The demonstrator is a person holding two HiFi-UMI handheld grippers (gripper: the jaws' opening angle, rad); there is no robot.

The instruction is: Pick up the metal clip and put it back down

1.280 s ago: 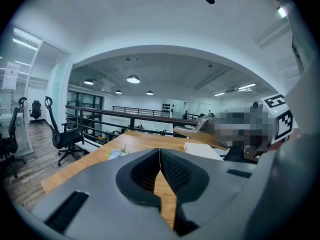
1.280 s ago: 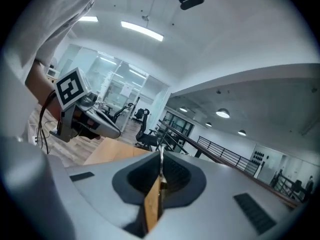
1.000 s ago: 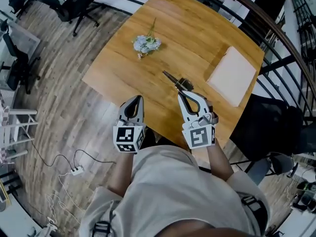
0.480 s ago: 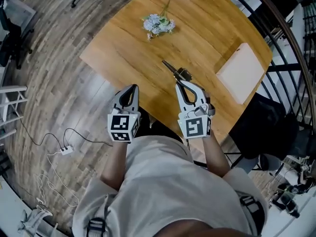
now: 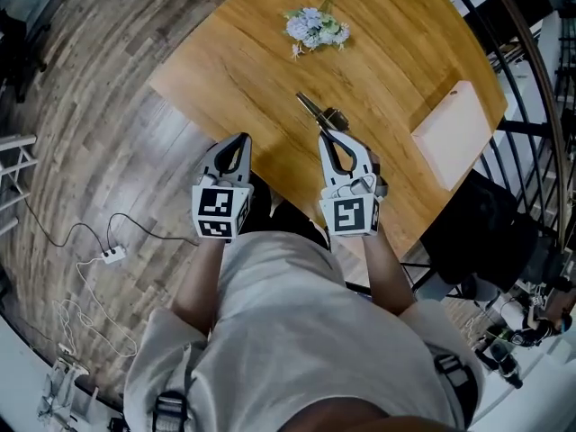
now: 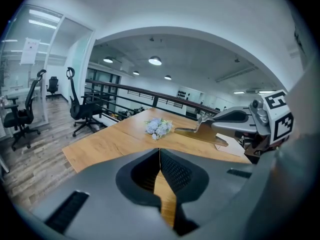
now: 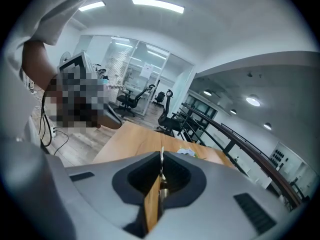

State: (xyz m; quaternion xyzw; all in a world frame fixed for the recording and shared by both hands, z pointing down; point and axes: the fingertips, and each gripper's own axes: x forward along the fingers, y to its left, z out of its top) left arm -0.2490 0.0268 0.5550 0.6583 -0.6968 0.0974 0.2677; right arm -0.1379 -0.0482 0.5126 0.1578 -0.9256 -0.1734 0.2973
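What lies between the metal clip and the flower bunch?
Nothing but bare wooden table; the head view shows the stretch from metal clip to flower bunch bare.

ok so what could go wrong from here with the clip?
1. The right tool pinches the metal clip at one end only, with most of it sticking out ahead; it could pivot or slip out.
2. The left tool, shut and empty, sits by the table edge and might knock against it.
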